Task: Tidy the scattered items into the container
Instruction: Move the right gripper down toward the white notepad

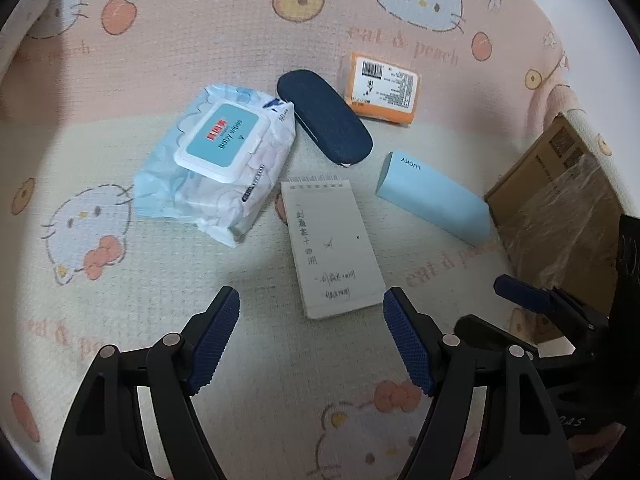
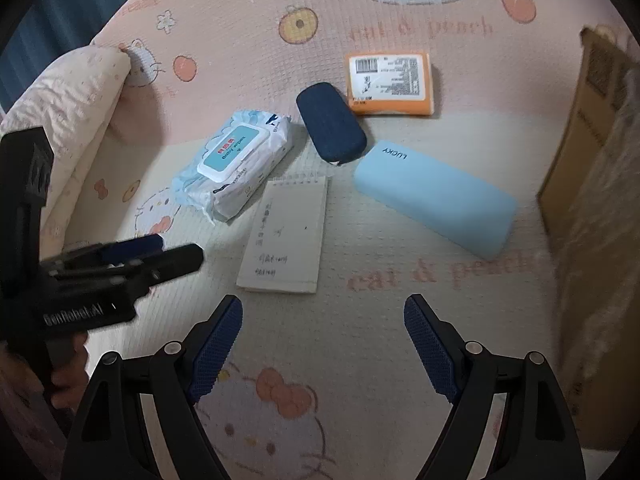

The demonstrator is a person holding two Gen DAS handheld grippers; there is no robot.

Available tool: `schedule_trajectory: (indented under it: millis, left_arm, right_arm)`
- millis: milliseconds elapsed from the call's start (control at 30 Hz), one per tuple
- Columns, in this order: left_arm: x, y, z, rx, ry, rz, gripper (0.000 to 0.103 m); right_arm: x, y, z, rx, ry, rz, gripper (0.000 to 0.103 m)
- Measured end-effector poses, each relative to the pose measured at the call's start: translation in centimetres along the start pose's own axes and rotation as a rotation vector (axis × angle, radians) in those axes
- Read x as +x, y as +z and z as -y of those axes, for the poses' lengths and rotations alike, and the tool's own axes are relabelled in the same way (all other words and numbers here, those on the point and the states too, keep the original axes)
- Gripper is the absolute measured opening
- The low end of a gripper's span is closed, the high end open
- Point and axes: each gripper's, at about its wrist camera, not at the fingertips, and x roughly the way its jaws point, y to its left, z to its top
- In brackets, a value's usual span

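Both grippers hung with jaws wide apart and empty, the left gripper (image 1: 311, 334) just short of the notepad (image 1: 333, 248) lying flat on the bedsheet (image 1: 160, 272), so best to pinch its near edge before carrying it to the cardboard box (image 1: 560, 216).

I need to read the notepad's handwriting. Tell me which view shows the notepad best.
The left wrist view: the notepad lies large near the frame's middle, just ahead of the open left tool, handwriting fairly sharp. The right wrist view shows the whole pad too, but smaller, off to the left, writing fainter.
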Motion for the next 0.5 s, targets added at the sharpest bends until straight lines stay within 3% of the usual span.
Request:
schedule_trajectory:
  millis: [100,200,267,333,500]
  left_arm:
    - [1.6,-0.1,-0.5,-0.03,-0.025,-0.017,0.077]
    - [3.1,0.1,-1.2,-0.078,-0.073,-0.037,0.069]
    - [3.9,0.3,-1.6,-0.106,-0.083,-0.043,0.064]
    - [4.7,0.5,-2.1,-0.132,-0.077,-0.049,0.061]
    - [5.9,0.7,-2.6,-0.175,-0.086,-0.038,0.049]
  right_arm:
    - [1.4,0.4,0.9,0.054,0.03,0.002,0.082]
    - [3.0,0.7,2.1,0.139,0.069,-0.02,0.082]
    - [3.9,1.0,3.0,0.225,0.111,-0.032,0.076]
    - [4.9,1.3,3.3,0.262,0.13,-0.03,0.057]
    - [6.8,2.1,2.2,0.221,0.143,-0.023,0.046]
